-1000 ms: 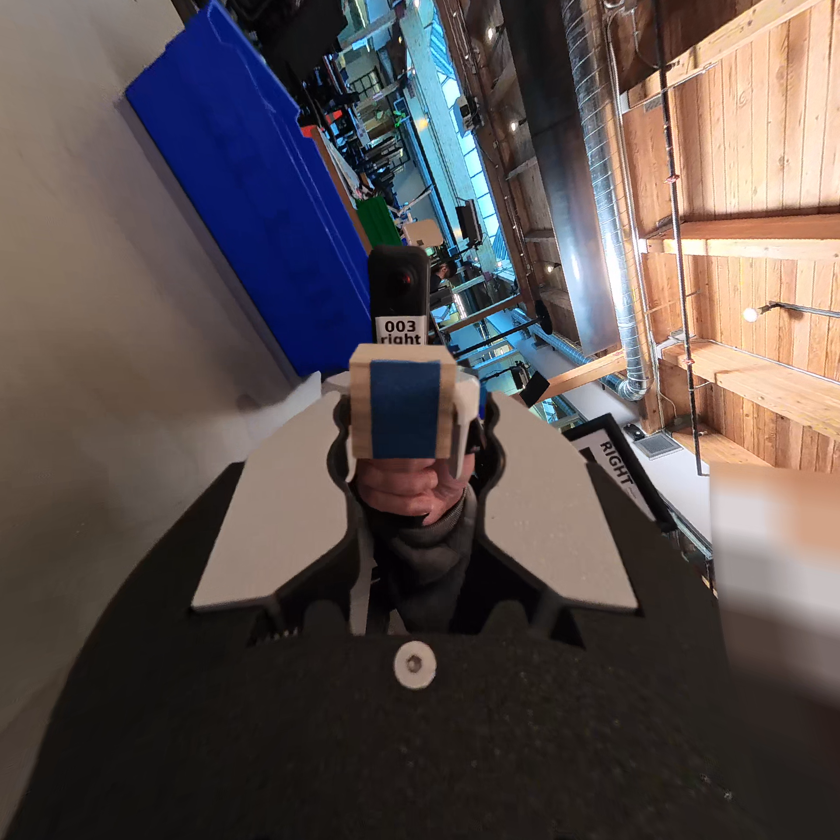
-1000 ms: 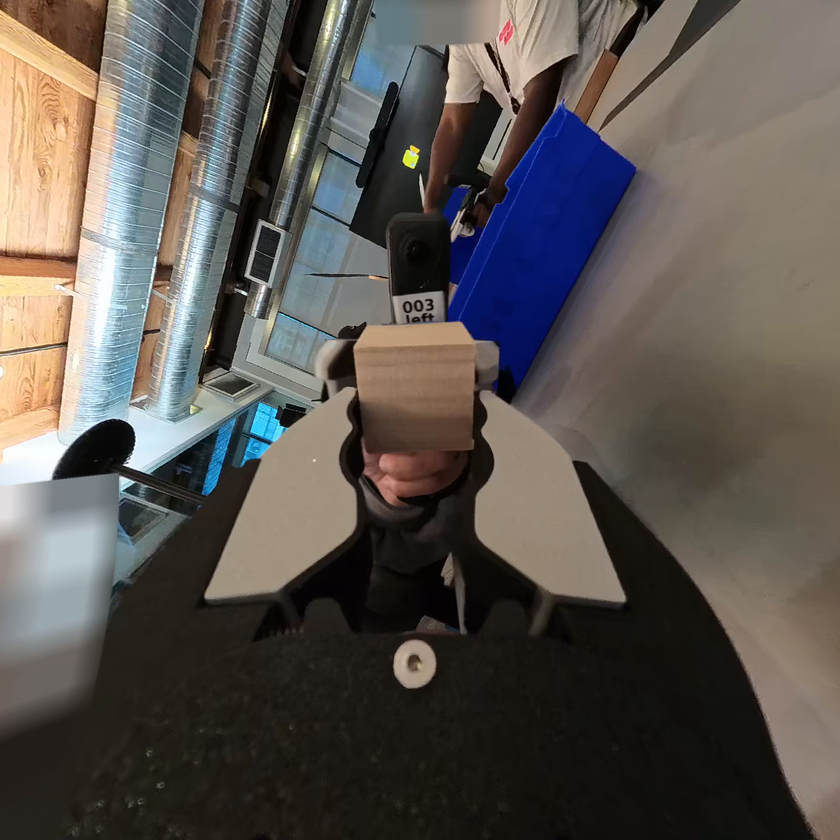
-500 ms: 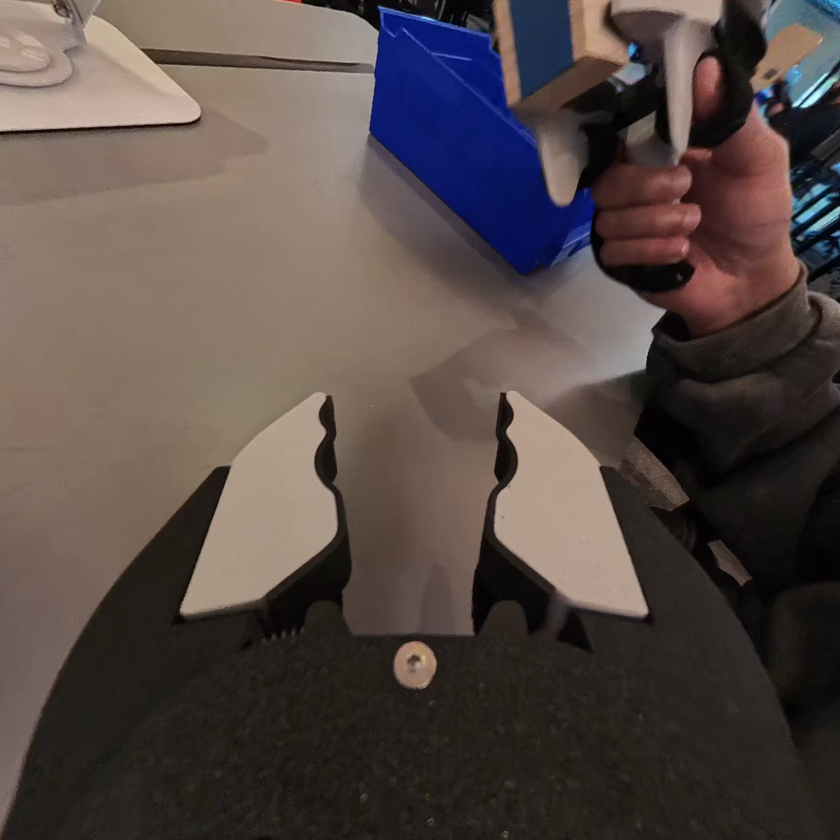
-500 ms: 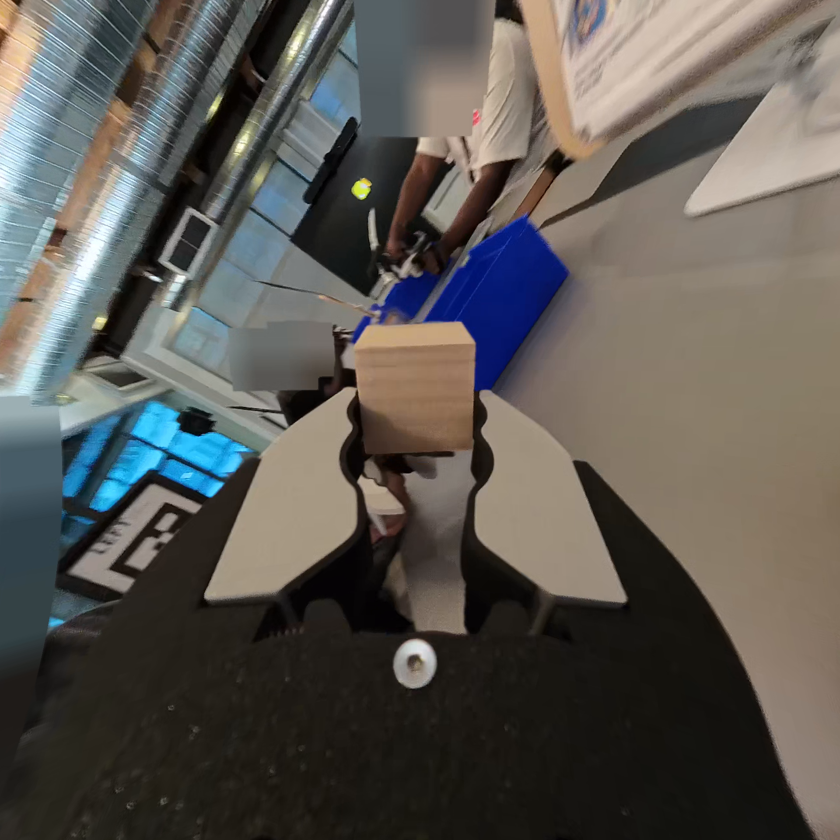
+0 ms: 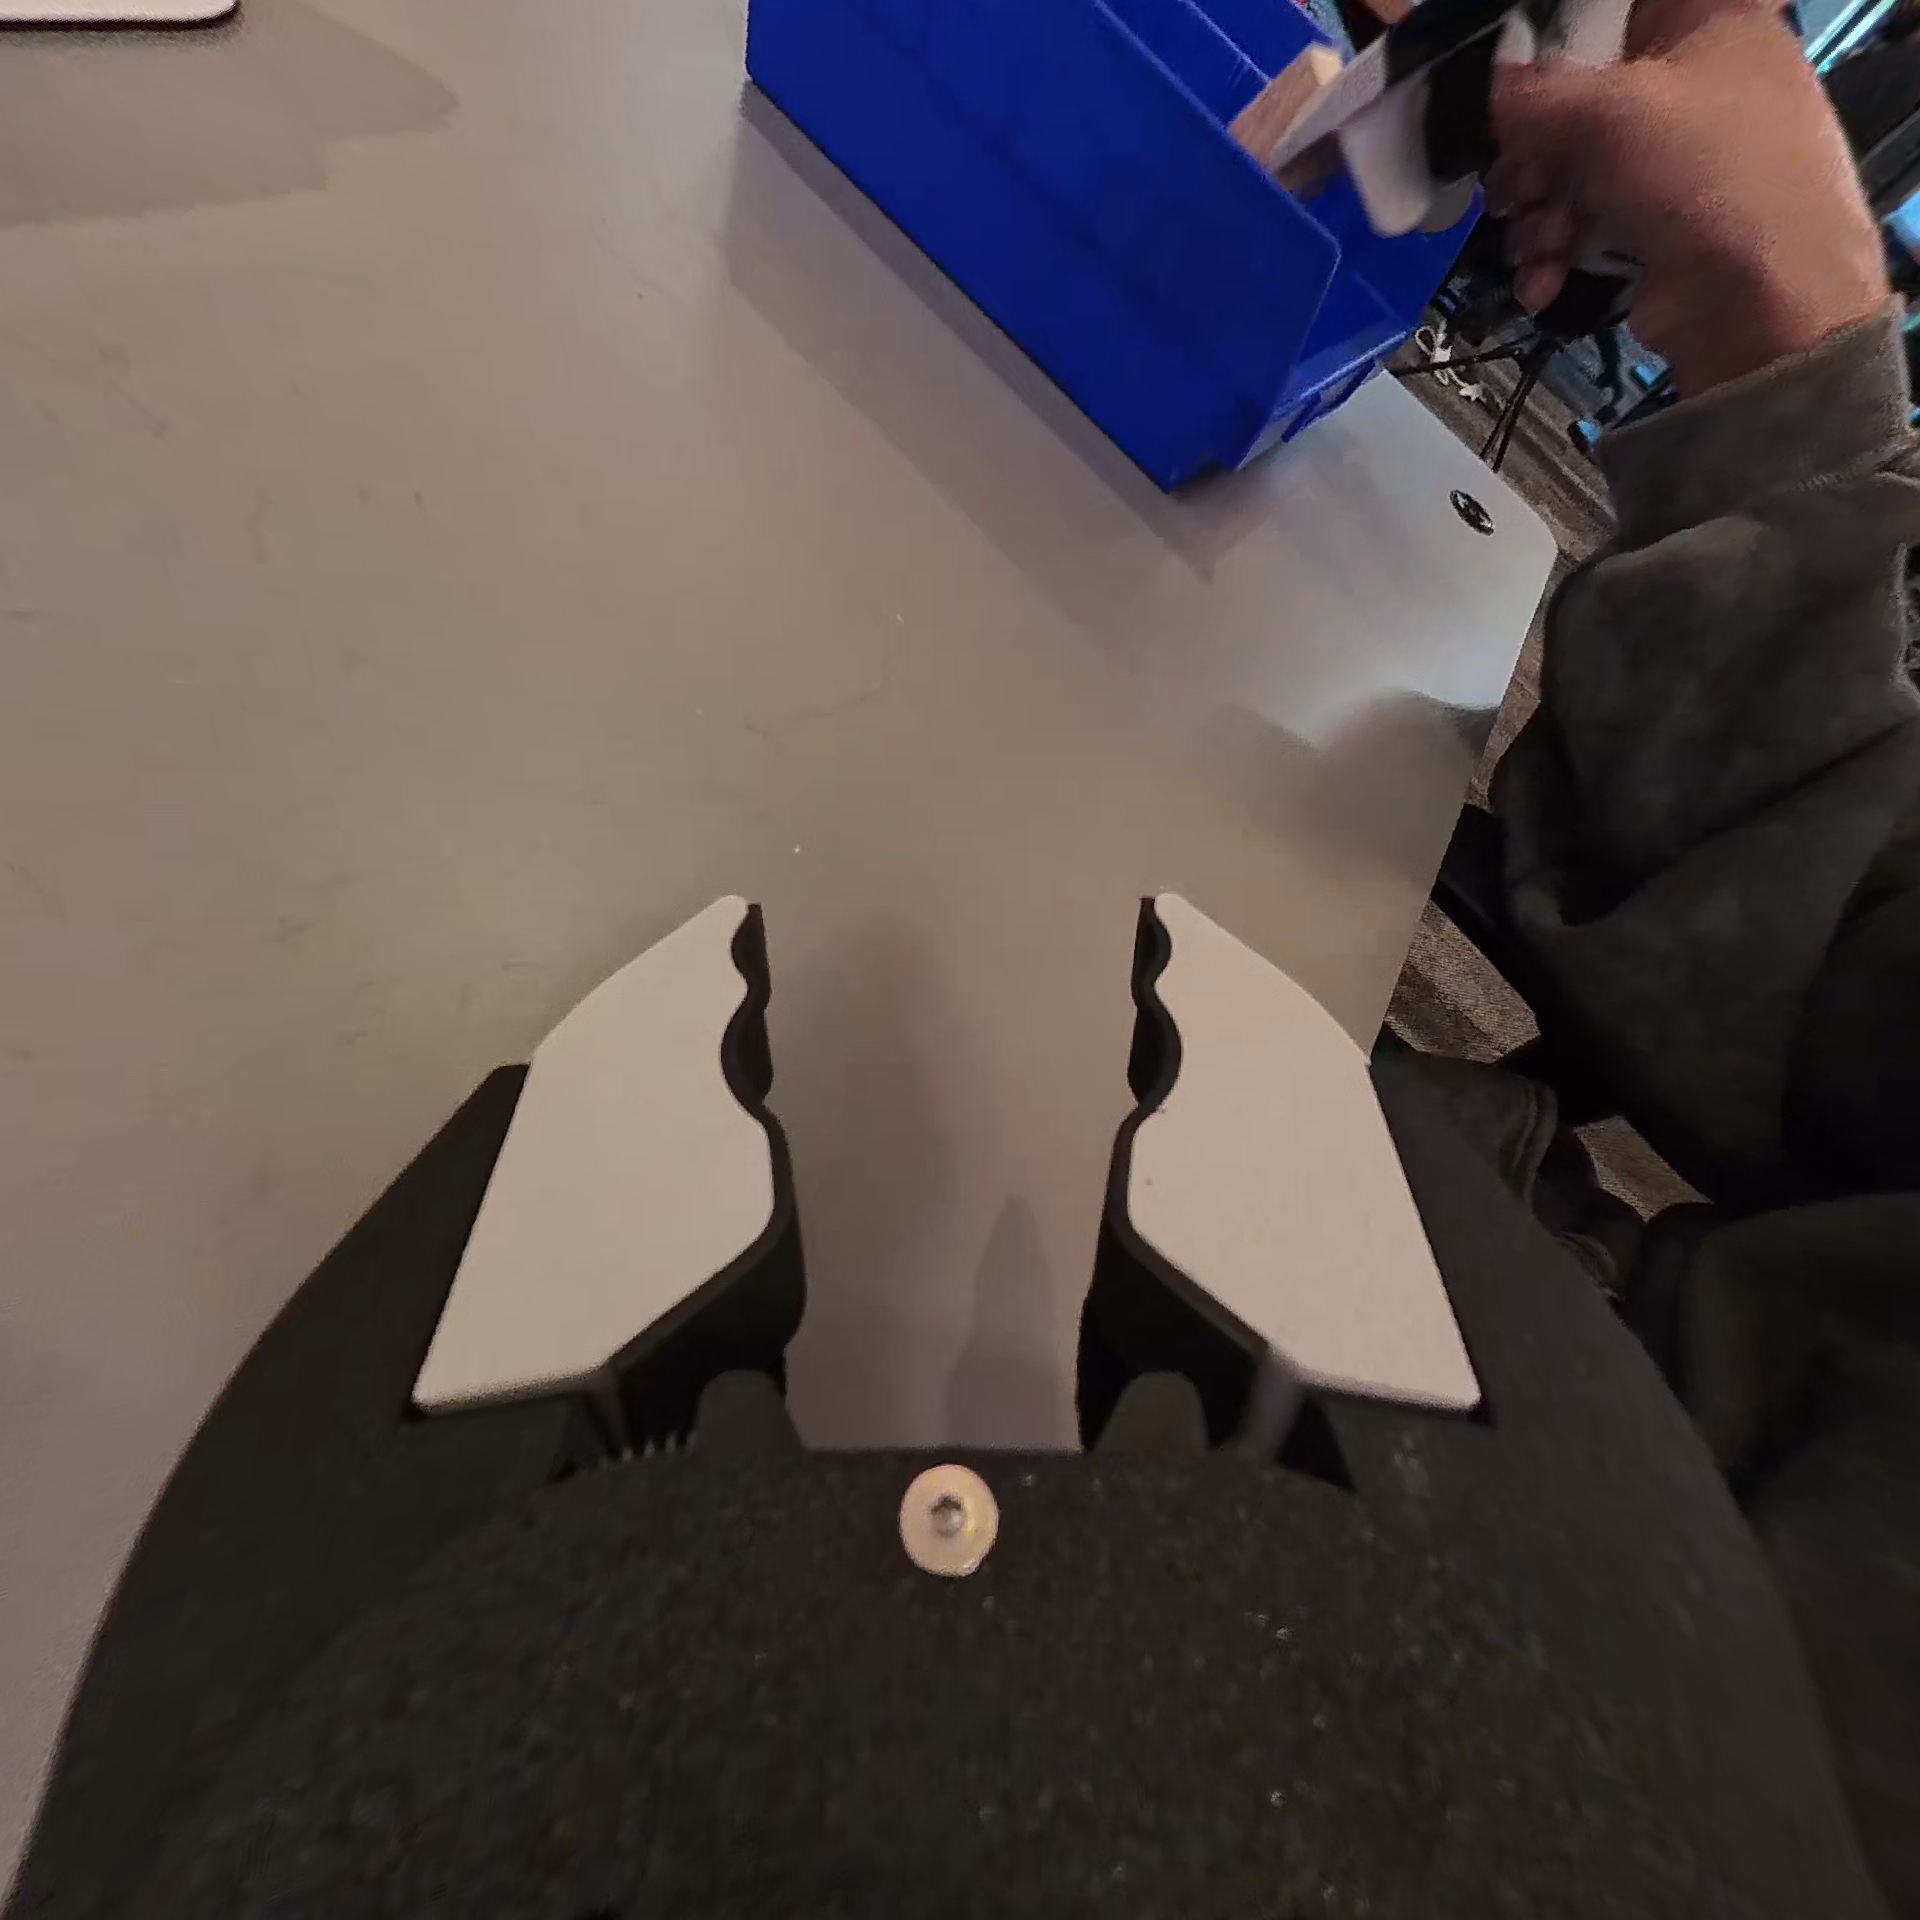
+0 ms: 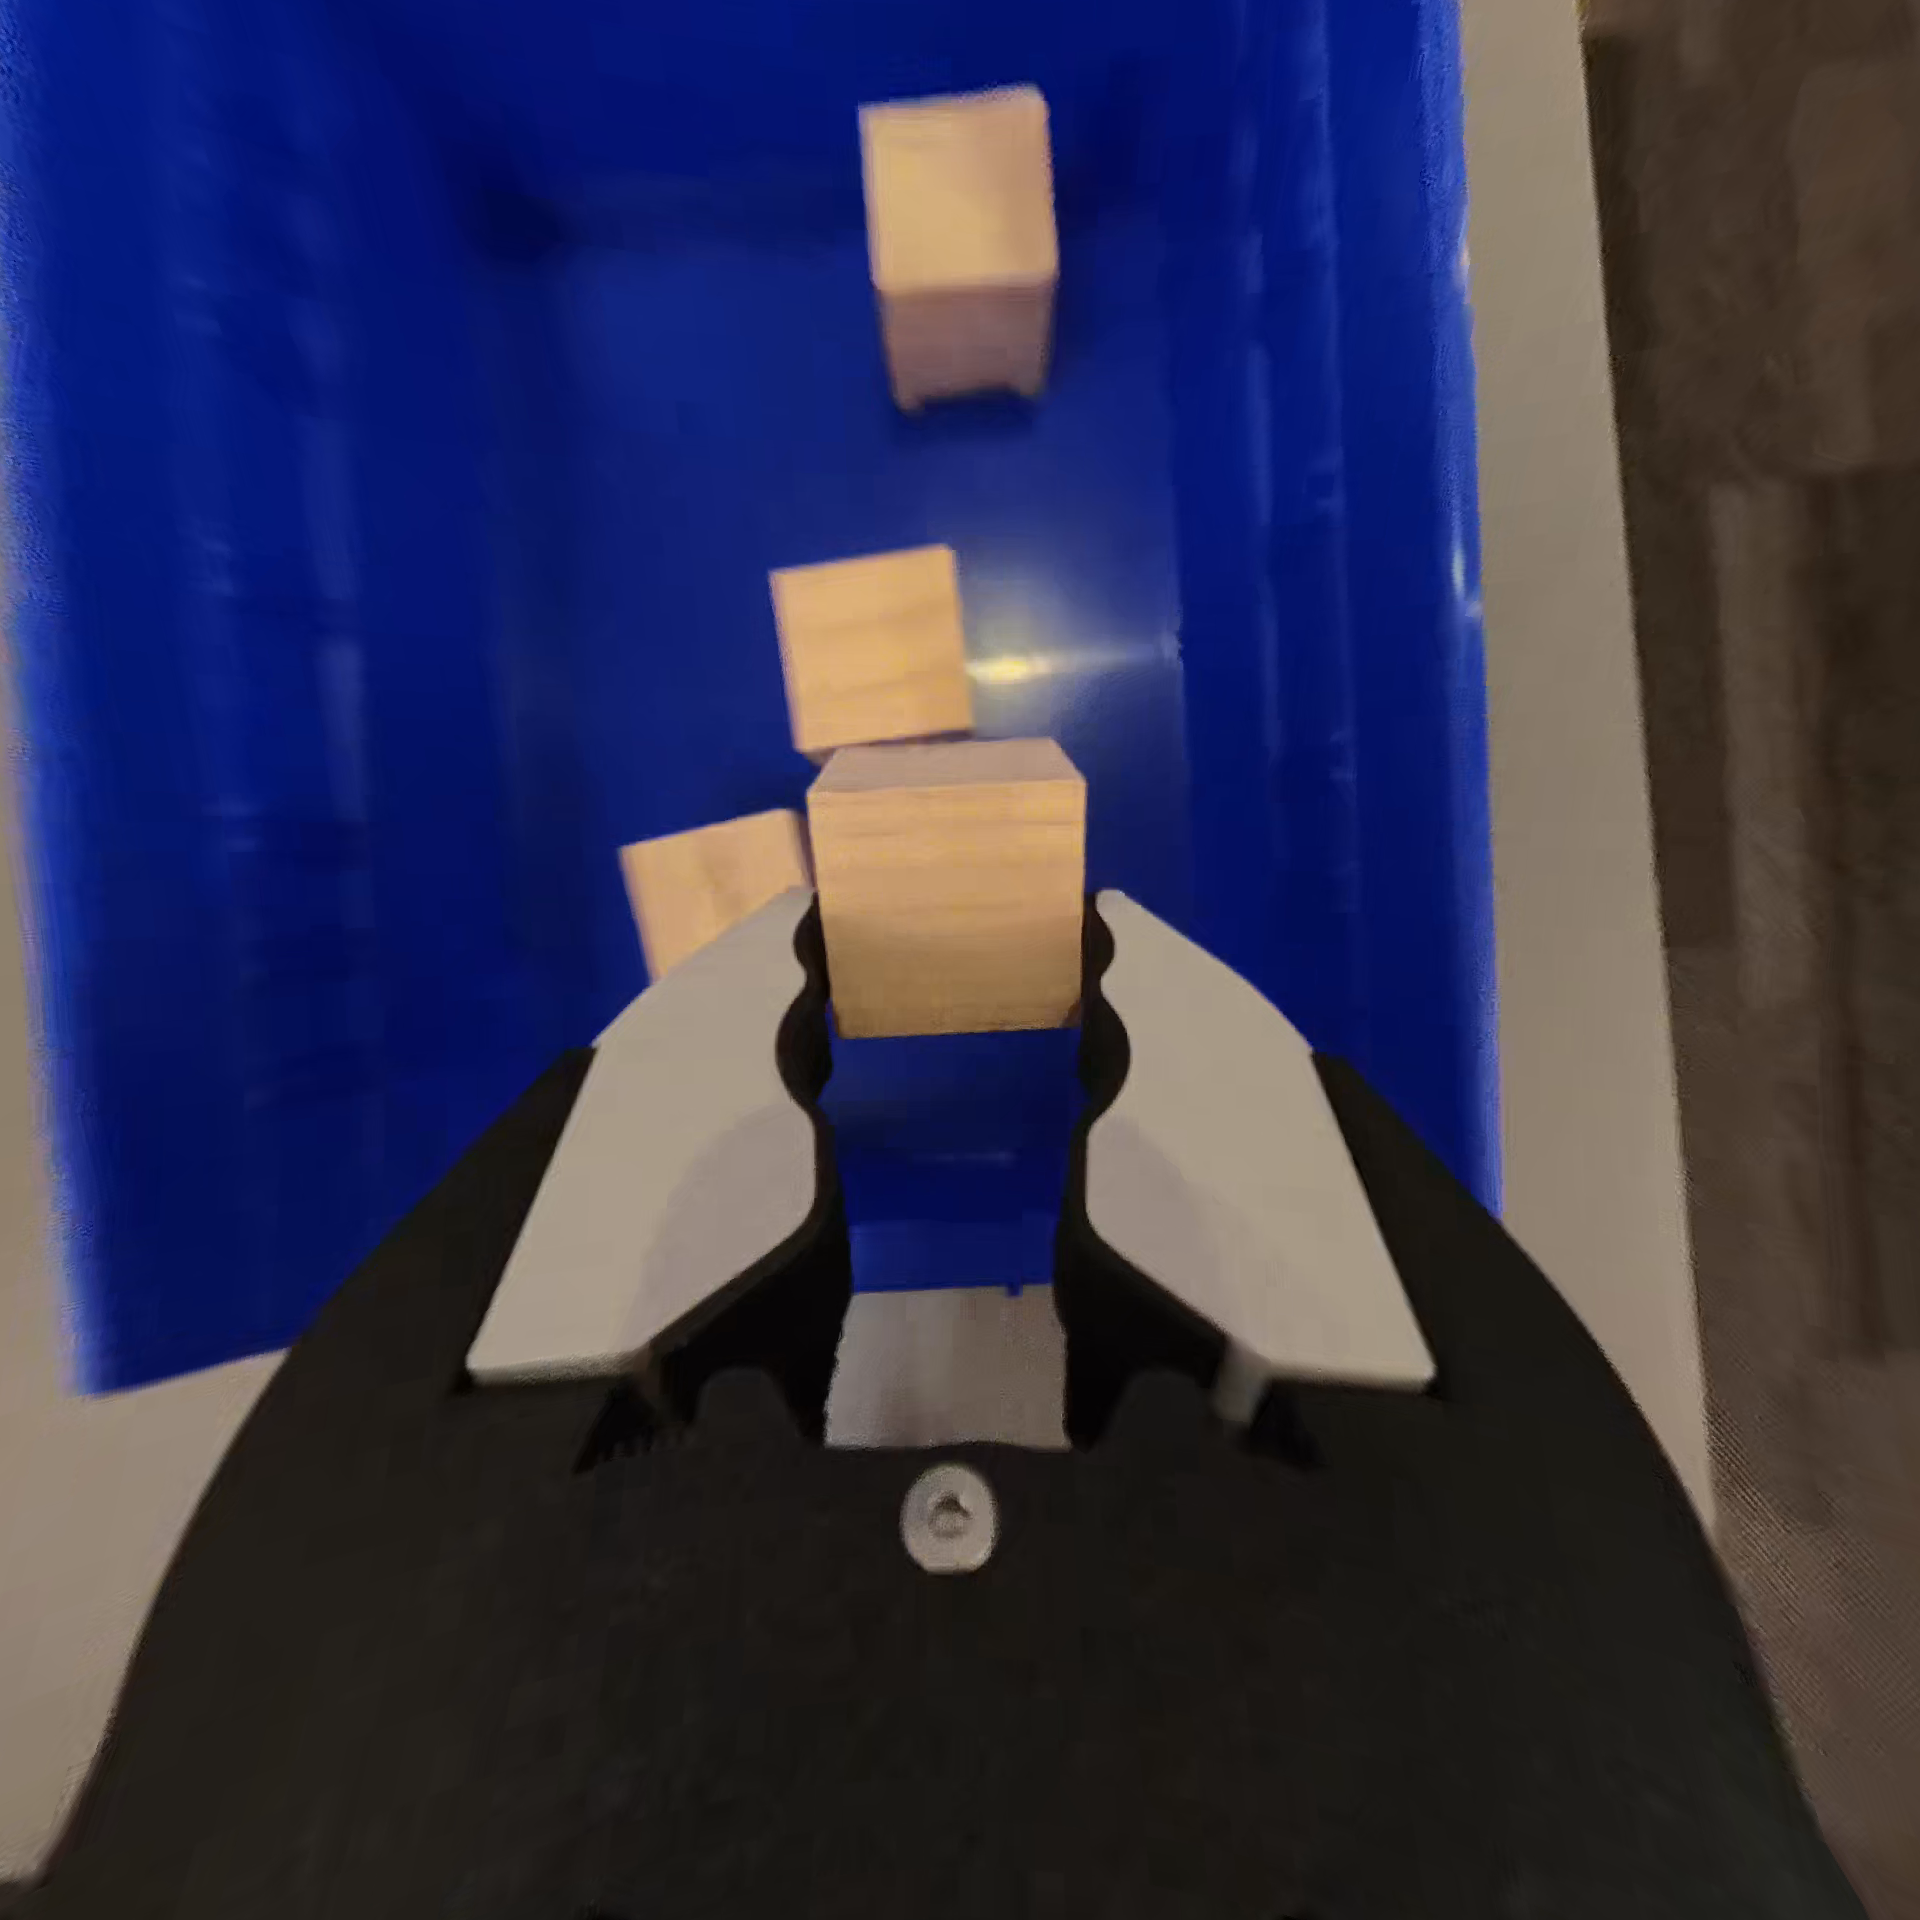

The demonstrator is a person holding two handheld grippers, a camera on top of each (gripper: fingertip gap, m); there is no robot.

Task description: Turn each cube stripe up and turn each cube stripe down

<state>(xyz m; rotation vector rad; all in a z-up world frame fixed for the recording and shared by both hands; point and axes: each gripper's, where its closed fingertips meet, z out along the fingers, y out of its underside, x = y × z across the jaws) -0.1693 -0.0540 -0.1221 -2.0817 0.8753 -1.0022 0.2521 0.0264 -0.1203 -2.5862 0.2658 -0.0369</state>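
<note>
My right gripper (image 6: 948, 914) is shut on a wooden cube (image 6: 948, 899) and holds it above the inside of a blue bin (image 6: 312, 644). No stripe shows on the cube's visible faces. Three more wooden cubes lie on the bin floor: one far (image 6: 961, 239), one in the middle (image 6: 873, 644), one partly behind my left finger (image 6: 707, 883). My left gripper (image 5: 948, 914) is open and empty, low over the grey table (image 5: 416, 623). In the left wrist view the right gripper (image 5: 1361, 104) with its cube (image 5: 1283, 104) hangs over the bin (image 5: 1039, 229), blurred.
The bin stands near the table's right edge (image 5: 1455, 790). A person's hand (image 5: 1683, 187) and grey sleeve (image 5: 1745, 727) are at the right. A white mat corner (image 5: 114, 8) lies at the far left.
The left gripper let go of the cube, pulled away and dropped low over the table. The right gripper, still holding the cube, swung down over the blue bin.
</note>
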